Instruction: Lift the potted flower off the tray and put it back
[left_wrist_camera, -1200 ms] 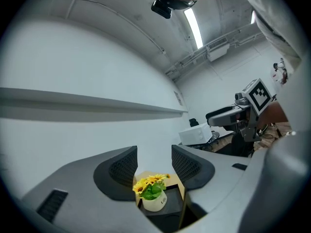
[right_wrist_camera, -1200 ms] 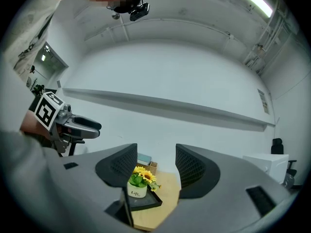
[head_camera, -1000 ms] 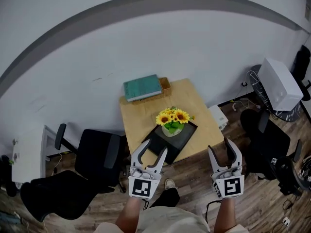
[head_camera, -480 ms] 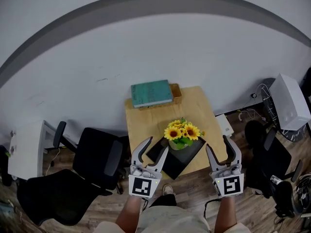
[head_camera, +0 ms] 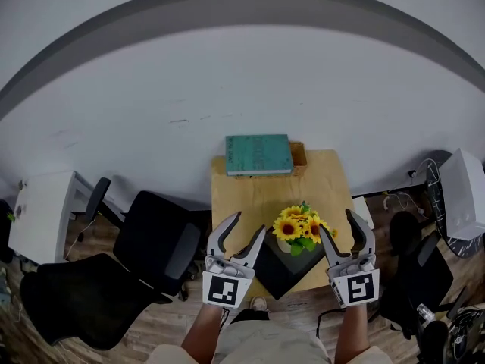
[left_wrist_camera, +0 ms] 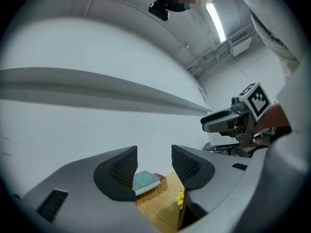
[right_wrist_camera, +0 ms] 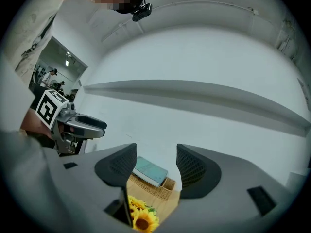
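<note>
Closest to the camera, at the bottom of the head view: two handheld grippers side by side, each topped with a marker cube, both pointed level and away from the body.

Left gripper [head_camera: 248, 226]: jaws spread apart, nothing between the pads, only a distant strip of tabletop visible through the gap. Right gripper [head_camera: 339, 224]: likewise released, jaws wide and empty. Through its gap, sunflower heads low down and a little left of centre.

Just past the fingertips: a black tray [head_camera: 282, 270], set cornerwise at the near edge of a small wooden table [head_camera: 246, 196]. Upright on the tray, the potted flower [head_camera: 297, 230], yellow sunflowers and green leaves in a pale pot. Not yet lifted, untouched by either gripper.

Key relation for the coming reach: potted flower ahead of both grippers and between them, seemingly below the jaw line, nearer the right gripper than the left. Long axis vertical, so probably a sideways grasp at pot height after a drop in level.

Further back on the table: a teal book [head_camera: 258, 154] lying on a wicker basket [head_camera: 298, 155]. Off to the left, a black office chair [head_camera: 155, 237]. Beyond everything, a plain pale wall.
</note>
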Tool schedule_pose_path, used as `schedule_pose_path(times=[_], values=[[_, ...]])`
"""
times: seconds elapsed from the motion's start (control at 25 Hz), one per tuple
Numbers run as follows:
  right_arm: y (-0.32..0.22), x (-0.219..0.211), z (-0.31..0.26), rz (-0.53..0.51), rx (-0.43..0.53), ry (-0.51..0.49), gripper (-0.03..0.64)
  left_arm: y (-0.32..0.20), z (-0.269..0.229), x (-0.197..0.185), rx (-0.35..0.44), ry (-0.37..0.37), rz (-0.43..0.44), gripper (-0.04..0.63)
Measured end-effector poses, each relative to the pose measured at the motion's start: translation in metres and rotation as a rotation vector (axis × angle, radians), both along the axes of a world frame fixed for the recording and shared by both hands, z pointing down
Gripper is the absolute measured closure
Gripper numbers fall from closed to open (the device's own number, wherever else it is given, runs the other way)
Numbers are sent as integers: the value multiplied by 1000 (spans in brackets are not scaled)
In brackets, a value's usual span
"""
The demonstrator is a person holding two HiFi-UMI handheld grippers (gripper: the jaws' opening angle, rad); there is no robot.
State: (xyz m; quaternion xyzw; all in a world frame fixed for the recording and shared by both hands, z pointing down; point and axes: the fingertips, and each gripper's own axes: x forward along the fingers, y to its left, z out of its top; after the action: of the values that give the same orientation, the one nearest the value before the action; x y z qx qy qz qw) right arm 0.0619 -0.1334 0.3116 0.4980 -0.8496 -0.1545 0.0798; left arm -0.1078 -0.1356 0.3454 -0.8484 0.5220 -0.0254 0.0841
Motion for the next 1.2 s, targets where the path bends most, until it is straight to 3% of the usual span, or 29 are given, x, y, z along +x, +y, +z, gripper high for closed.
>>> schedule_pose_path(times=[0.44,0.92,1.04,1.2], values=[[-32,-29,1,-51,29,19,355,-24,8,-23,10,-8,-37,379],[-33,-15,3,-43,43,10,354,-24,9,0,15,-20,4,379],[-31,-11,7,-56,36,47,354,-21,10,3,18,-16,-7,379],[-31,-8,3,-66,47,14,355,-17,11,2,17,0,-39,379]])
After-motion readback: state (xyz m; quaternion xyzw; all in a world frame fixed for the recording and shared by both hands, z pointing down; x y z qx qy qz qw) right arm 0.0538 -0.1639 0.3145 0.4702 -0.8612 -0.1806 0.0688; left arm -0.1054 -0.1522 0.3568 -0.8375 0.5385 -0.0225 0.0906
